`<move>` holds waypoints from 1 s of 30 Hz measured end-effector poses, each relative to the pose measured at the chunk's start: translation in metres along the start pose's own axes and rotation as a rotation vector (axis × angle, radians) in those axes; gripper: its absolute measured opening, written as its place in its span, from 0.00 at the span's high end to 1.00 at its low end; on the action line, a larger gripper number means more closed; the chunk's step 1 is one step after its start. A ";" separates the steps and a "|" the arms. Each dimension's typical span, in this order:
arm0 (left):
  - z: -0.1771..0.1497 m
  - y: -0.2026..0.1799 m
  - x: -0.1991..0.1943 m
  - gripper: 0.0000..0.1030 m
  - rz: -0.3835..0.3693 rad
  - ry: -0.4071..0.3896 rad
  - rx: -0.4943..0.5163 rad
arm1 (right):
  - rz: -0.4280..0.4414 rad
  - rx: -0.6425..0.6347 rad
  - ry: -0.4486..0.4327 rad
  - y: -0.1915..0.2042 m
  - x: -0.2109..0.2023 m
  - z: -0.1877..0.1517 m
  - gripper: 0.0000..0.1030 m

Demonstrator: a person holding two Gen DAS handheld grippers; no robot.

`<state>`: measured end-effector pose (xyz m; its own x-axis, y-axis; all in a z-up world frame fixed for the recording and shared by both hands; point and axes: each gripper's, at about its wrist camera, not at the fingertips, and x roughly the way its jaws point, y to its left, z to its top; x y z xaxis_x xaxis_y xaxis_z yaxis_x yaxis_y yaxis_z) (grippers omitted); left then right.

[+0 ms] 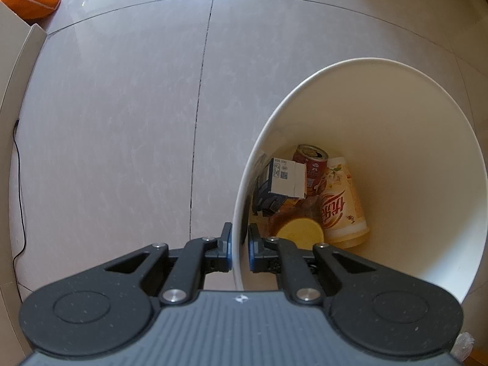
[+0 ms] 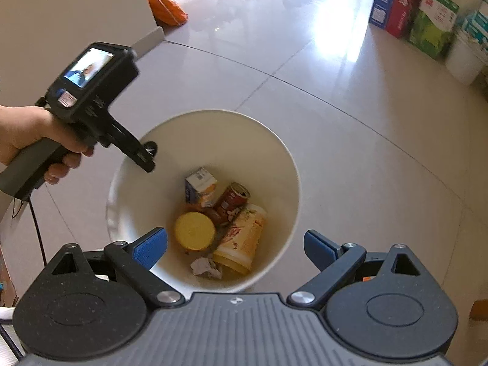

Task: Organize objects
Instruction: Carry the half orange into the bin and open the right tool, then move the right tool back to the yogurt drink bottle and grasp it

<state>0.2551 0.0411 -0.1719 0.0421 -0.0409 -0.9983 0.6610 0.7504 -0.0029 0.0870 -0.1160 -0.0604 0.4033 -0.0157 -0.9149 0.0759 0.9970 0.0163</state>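
A white bin point(image 2: 283, 164) stands on the tiled floor. Inside lie a small carton point(image 2: 199, 187), a red can point(image 2: 233, 198), a cream paper cup point(image 2: 244, 238), a yellow-lidded jar point(image 2: 194, 231) and a crumpled tissue point(image 2: 206, 267). My left gripper point(image 1: 240, 245) is shut on the bin's near-left rim point(image 1: 238, 228), one finger outside and one inside; it shows in the right wrist view point(image 2: 146, 158) held by a hand. My right gripper point(image 2: 236, 248) is open and empty above the bin's near edge. The left wrist view shows the carton point(image 1: 282, 183), can point(image 1: 311, 161), cup point(image 1: 338, 204) and jar point(image 1: 300, 233).
Orange bags point(image 2: 166, 3) lie by a white wall corner point(image 2: 152, 39) at the far left. Several coloured boxes point(image 2: 427, 21) line the right wall. A black cable point(image 1: 19, 195) runs along the left wall base. Tiled floor point(image 1: 122, 122) surrounds the bin.
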 end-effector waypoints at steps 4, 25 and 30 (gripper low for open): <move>-0.001 0.000 0.000 0.93 0.009 -0.001 0.010 | -0.014 0.030 0.008 -0.009 0.000 -0.008 0.05; -0.002 0.000 0.002 0.93 0.010 0.002 -0.008 | -0.237 0.657 0.098 -0.134 0.054 -0.102 0.08; -0.001 0.005 0.000 0.93 -0.010 0.003 -0.021 | -0.249 0.937 0.139 -0.185 0.091 -0.142 0.15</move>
<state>0.2576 0.0460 -0.1719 0.0335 -0.0465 -0.9984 0.6451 0.7639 -0.0140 -0.0202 -0.2912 -0.2039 0.1710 -0.1487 -0.9740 0.8623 0.5008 0.0749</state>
